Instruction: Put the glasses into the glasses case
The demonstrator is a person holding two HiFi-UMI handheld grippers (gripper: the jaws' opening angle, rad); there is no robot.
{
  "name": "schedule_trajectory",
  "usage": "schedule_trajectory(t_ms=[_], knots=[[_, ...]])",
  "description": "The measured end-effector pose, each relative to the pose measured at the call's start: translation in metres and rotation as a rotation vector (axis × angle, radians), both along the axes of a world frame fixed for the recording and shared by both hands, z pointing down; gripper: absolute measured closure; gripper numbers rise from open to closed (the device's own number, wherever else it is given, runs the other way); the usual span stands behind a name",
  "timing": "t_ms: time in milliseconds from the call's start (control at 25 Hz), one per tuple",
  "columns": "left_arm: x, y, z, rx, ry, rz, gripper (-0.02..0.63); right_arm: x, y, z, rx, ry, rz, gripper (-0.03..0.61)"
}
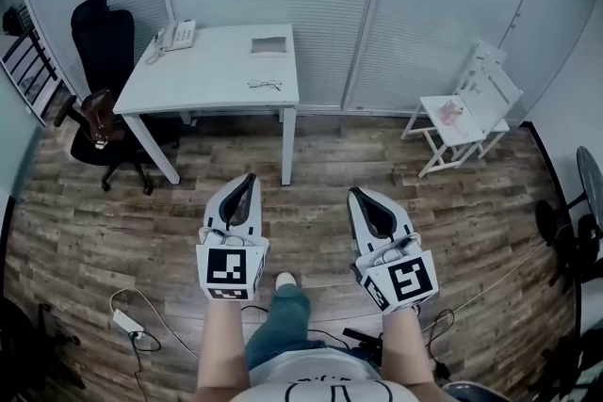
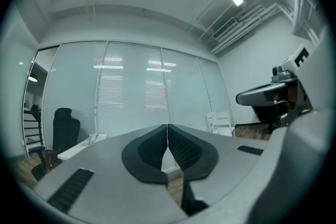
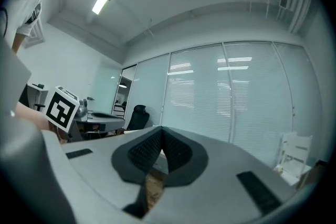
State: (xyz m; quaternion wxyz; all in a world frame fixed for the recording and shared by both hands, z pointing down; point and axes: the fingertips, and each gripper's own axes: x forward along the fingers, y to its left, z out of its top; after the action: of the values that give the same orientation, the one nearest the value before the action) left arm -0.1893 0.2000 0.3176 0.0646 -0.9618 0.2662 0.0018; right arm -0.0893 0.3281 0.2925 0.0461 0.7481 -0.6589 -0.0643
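Glasses [image 1: 265, 86] lay on the worktop [image 1: 207, 75], far off at eleven o'clock, near the glasses case [image 1: 268, 44]; the task looked unstarted. Left gripper [image 1: 249, 179] and right gripper [image 1: 357, 195] hovered over the floor [image 1: 320, 235], fingers [image 2: 185, 150] closed on nothing.

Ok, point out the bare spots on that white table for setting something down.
The white rectangular table is bare across its middle and front-left, between the white desk telephone at the back-left corner and the thin dark-framed glasses near the front-right edge. The flat grey glasses case takes the back-right.
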Motion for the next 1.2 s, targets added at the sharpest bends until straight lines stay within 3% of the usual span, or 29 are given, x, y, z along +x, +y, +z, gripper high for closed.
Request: schedule_trajectory(t_ms=[200,480,760,1080,1200], knots=[[0.043,-0.084,0.001,-0.029,0.004,-0.045,0.595,0.044,-0.084,0.002,-0.013,0.002,-0.03,0.568],[0.098,-0.166,-0.002,-0.045,0.002,-0.035,0.595,0.103,-0.169,-0.003,-0.013,-0.01,-0.027,0.568],[0.109,-0.216,0.004,-0.024,-0.031,-0.06,0.595,0.13,-0.232,-0.003,-0.021,0.006,-0.045,0.568],[0.12,-0.275,0.007,-0.032,0.032,-0.145,0.597,0.165,-0.304,0.01,-0.034,-0.005,-0.122,0.566],[0.133,-0.307,0.017,-0.045,0.021,-0.181,0.597,0.185,-0.339,0.018,-0.038,-0.001,-0.153,0.566]])
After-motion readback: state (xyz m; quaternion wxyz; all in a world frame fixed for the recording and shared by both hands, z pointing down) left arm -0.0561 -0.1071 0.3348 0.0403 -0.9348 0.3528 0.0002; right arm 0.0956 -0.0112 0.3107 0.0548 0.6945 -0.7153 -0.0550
